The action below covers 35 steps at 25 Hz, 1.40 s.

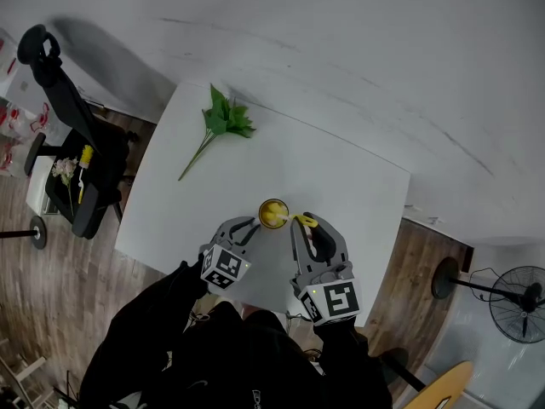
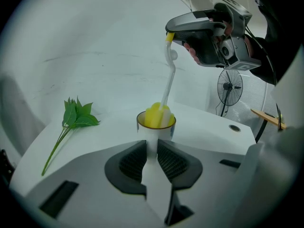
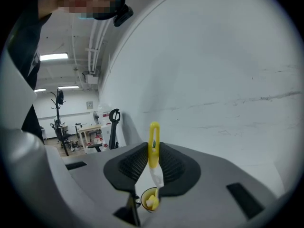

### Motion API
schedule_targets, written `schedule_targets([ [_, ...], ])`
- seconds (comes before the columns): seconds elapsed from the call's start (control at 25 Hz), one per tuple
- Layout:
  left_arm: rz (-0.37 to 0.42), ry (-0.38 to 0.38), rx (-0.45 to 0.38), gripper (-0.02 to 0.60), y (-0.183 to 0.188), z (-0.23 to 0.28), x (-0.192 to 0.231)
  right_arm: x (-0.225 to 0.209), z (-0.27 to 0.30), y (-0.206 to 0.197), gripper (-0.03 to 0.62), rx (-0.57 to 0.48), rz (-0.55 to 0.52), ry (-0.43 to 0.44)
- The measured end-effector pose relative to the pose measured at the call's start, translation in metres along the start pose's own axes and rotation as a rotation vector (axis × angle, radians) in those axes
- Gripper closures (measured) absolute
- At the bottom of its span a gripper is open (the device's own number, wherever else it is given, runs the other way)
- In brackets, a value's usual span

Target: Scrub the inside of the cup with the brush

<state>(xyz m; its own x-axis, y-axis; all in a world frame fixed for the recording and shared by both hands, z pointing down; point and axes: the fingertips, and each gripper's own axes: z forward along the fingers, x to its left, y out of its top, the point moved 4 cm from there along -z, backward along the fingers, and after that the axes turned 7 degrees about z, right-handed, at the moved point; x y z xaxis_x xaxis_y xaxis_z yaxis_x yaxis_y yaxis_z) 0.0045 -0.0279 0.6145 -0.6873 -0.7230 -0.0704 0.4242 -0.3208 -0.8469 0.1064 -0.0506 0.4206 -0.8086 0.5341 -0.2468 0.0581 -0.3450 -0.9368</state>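
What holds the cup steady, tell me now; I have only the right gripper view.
Observer: The left gripper is shut on the cup, clamping a narrow white part on its near side.
Operator: Report how the brush sits in it.
Observer: The brush has its yellow sponge head in the cup, the top poking above the rim.
Operator: List what else is on the table.
Observer: Only a green leafy sprig, lying apart from the cup near the table's far left corner.
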Motion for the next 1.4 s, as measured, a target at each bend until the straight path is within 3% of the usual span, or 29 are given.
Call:
schedule_targets([
  [0.48, -0.008, -0.013, 0.01, 0.499, 0.003, 0.003, -0.002, -0.012, 0.041, 0.013, 0.507, -0.005, -0.029, 0.031],
  [1.04, -0.013, -0.006, 0.008, 0.5, 0.003, 0.004, 0.0, 0.018, 0.073, 0.018, 0.507, 0.001, -0.047, 0.136],
  [1.4, -0.01, 0.003, 0.01, 0.5, 0.003, 0.004, -0.003, 0.006, 0.074, 0.016, 0.507, -0.006, -0.056, 0.107],
])
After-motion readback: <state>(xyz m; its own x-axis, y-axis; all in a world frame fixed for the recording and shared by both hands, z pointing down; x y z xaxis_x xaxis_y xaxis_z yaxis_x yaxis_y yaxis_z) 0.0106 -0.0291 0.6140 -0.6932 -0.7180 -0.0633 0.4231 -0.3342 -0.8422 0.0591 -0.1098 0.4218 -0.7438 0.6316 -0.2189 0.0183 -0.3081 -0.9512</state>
